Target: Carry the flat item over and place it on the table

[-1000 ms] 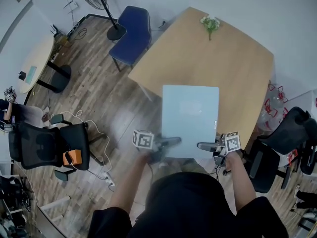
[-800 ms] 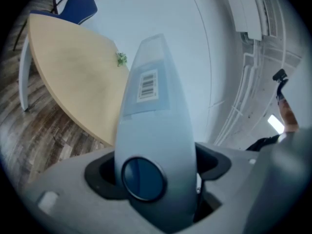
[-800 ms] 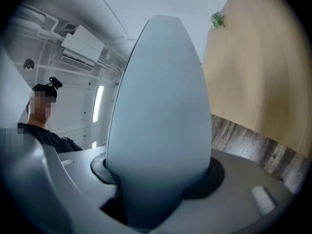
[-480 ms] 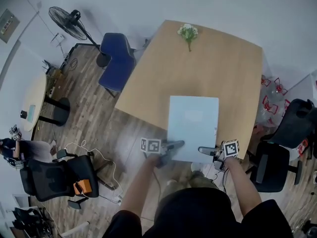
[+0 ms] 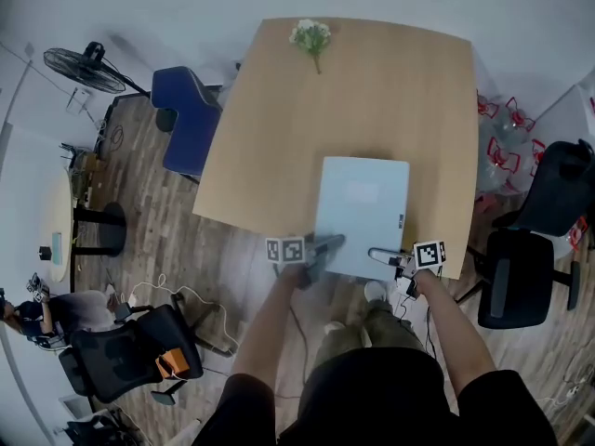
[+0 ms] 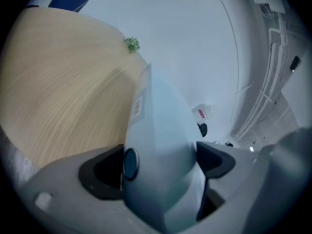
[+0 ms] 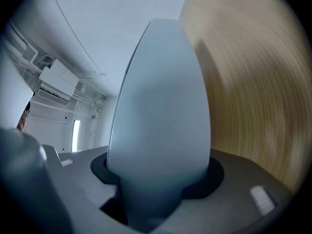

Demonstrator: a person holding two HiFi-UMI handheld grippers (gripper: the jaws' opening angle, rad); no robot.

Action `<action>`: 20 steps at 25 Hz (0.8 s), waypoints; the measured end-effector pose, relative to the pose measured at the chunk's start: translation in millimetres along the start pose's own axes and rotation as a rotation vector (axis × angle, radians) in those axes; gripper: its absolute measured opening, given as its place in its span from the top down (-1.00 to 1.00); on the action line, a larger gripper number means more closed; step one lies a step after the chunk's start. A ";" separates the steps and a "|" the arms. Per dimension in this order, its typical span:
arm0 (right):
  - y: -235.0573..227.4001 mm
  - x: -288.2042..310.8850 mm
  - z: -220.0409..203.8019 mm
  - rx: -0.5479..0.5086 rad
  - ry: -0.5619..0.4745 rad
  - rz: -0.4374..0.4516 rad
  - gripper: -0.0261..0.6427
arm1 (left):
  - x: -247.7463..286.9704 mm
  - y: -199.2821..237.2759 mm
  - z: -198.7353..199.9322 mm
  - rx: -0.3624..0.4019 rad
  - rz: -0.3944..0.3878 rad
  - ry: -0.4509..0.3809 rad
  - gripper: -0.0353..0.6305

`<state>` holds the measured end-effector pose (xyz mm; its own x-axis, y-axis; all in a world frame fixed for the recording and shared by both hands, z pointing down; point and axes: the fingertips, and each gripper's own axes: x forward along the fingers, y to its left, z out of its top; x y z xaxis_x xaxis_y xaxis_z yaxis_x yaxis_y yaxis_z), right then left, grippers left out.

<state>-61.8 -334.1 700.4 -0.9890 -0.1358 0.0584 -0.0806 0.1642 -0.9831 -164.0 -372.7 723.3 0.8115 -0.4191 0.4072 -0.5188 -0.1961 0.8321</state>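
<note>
The flat item [image 5: 361, 214], a pale blue board-like case, lies over the near part of the wooden table [image 5: 372, 91], its near edge sticking out past the table's edge. My left gripper [image 5: 330, 246] is at the item's near left corner. Its jaws are opening, and the item [image 6: 161, 145] is still between them. My right gripper [image 5: 381, 254] is shut on the near right edge, where the item [image 7: 161, 106] fills the space between its jaws.
A small bunch of flowers [image 5: 311, 37] lies at the table's far edge. A blue chair [image 5: 186, 119] stands at the table's left, black office chairs at the right [image 5: 516, 277] and near left [image 5: 130, 351]. A fan [image 5: 84, 68] stands by the wall.
The person has stepped up to the table, and the item has moved from mostly off its near corner to mostly over the tabletop. Both grippers came along with it.
</note>
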 end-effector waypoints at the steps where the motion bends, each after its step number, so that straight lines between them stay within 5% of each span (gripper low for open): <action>1: -7.2 -0.4 3.2 0.022 -0.010 -0.005 0.06 | 5.6 6.1 1.6 0.003 0.013 0.005 -0.50; 16: -61.0 -12.5 23.7 0.131 -0.051 -0.031 0.04 | 45.7 39.9 11.1 -0.003 0.051 0.031 -0.48; 20: -81.3 -24.3 32.2 0.153 -0.065 -0.123 0.00 | 57.6 41.1 15.7 0.002 0.091 0.036 -0.47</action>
<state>-27.2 -375.6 773.3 -0.9625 -0.2088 0.1732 -0.1756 -0.0068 -0.9844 -142.8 -418.8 775.0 0.7703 -0.4032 0.4941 -0.5910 -0.1604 0.7905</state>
